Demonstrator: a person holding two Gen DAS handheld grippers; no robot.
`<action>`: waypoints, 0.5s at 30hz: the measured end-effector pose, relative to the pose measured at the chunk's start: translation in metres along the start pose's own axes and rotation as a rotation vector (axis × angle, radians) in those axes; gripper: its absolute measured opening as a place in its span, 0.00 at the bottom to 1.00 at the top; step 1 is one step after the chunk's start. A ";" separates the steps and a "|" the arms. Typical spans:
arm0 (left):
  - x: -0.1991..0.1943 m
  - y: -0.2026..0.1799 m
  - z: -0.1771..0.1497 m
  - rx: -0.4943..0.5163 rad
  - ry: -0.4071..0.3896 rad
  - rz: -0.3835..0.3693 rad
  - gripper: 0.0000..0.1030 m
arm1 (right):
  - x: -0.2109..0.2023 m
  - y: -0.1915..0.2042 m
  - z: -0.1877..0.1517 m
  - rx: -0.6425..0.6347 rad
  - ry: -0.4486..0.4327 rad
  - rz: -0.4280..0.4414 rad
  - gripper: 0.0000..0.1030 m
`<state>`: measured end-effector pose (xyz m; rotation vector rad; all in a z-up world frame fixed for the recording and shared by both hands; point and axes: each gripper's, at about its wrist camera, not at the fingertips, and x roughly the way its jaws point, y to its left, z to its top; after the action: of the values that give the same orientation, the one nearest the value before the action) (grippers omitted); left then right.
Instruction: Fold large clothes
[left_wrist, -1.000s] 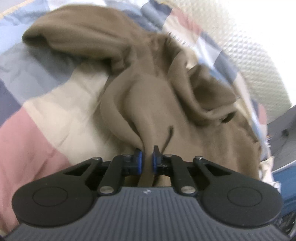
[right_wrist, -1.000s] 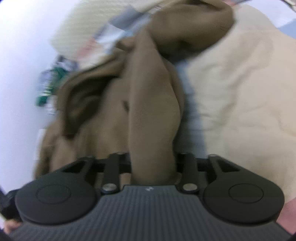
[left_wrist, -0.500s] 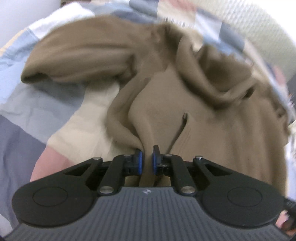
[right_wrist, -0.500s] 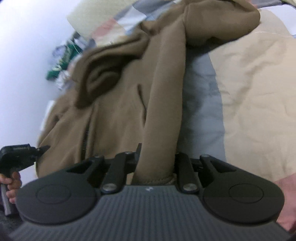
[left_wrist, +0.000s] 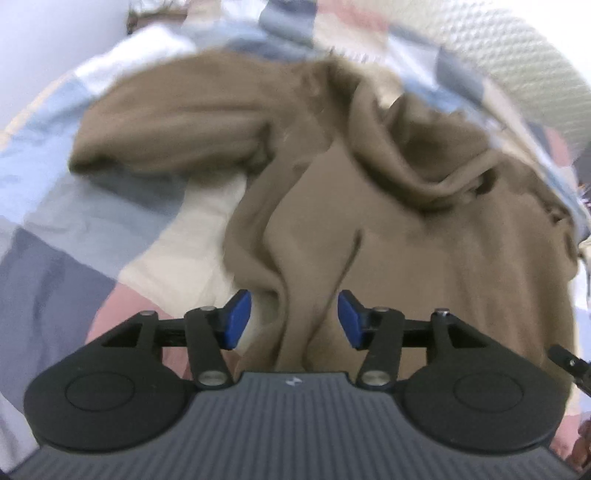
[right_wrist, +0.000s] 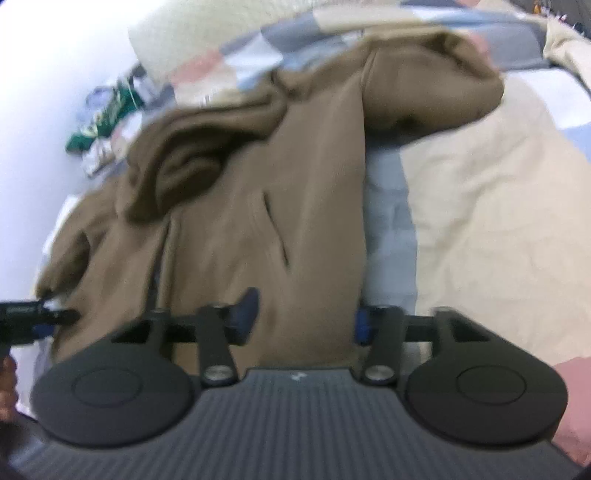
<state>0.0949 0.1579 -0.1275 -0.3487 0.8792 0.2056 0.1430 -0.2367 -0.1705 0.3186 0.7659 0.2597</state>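
1. Brown fleece hooded jacket (left_wrist: 424, 258): lying spread, rumpled, on the bed, hood bunched at its far end.
2. Patchwork quilt of blue, grey, cream and pink squares (left_wrist: 92, 229): covering the bed under the jacket.
3. Cream textured pillow (left_wrist: 517, 62): sitting at the far edge.
4. Pale wall (right_wrist: 44, 74): standing behind.
5. Left gripper (left_wrist: 293, 317): jaws opening, hem fold lying between, pads not pressing.
6. Right gripper (right_wrist: 306, 314): jaws opening, jacket edge lying loose between.

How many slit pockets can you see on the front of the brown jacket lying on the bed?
2. One pocket slit runs above the left gripper's opening jaws; the other pocket slit lies above the right gripper's. More may be hidden in the brown jacket folds.
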 end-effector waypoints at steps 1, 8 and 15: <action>-0.011 -0.006 0.001 0.022 -0.034 0.002 0.60 | -0.006 0.000 0.002 0.000 -0.030 -0.011 0.59; -0.022 -0.077 0.021 0.202 -0.210 -0.186 0.79 | -0.023 0.022 0.010 -0.117 -0.219 -0.030 0.62; 0.058 -0.146 0.052 0.308 -0.238 -0.219 0.80 | 0.002 0.042 0.013 -0.258 -0.207 0.034 0.61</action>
<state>0.2145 0.0449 -0.1113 -0.1276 0.6200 -0.0904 0.1486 -0.1993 -0.1474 0.1117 0.5159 0.3483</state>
